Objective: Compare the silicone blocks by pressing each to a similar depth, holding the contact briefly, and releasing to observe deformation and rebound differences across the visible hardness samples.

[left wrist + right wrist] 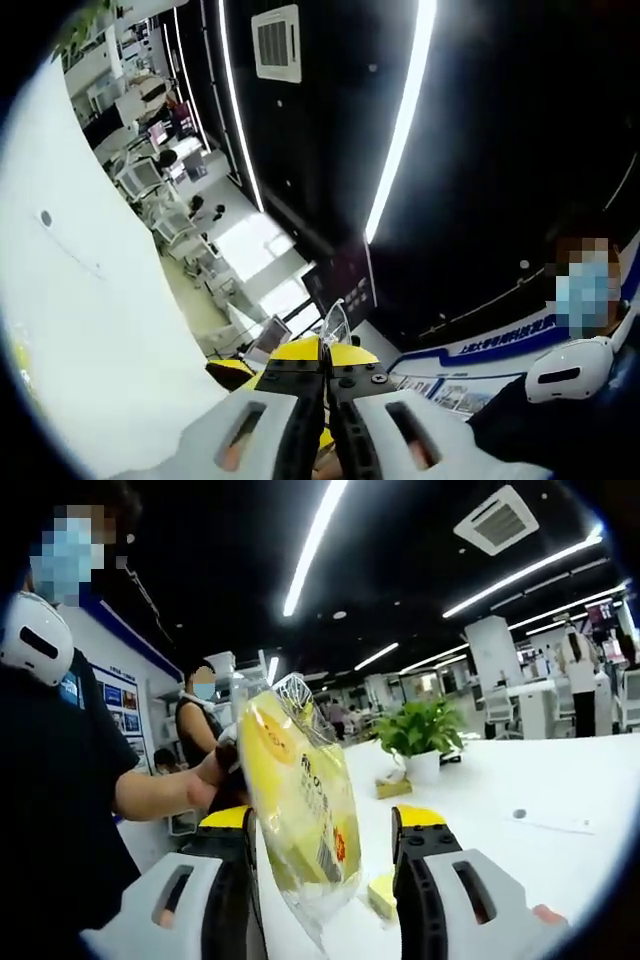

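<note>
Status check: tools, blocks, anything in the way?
Left tool shut, pointing at ceiling. Right tool open, yellow packet between its jaws. Small yellow block on table.

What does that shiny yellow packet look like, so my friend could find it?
Start at the long white table in the right gripper view, then look between the right gripper and its open jaws. The yellow packet hangs there, a clear crinkly bag with red print. It is far bigger than the small yellow block lying on the table.

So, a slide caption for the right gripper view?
Open right gripper around a clear yellow bag, white table and potted plant behind.
</note>
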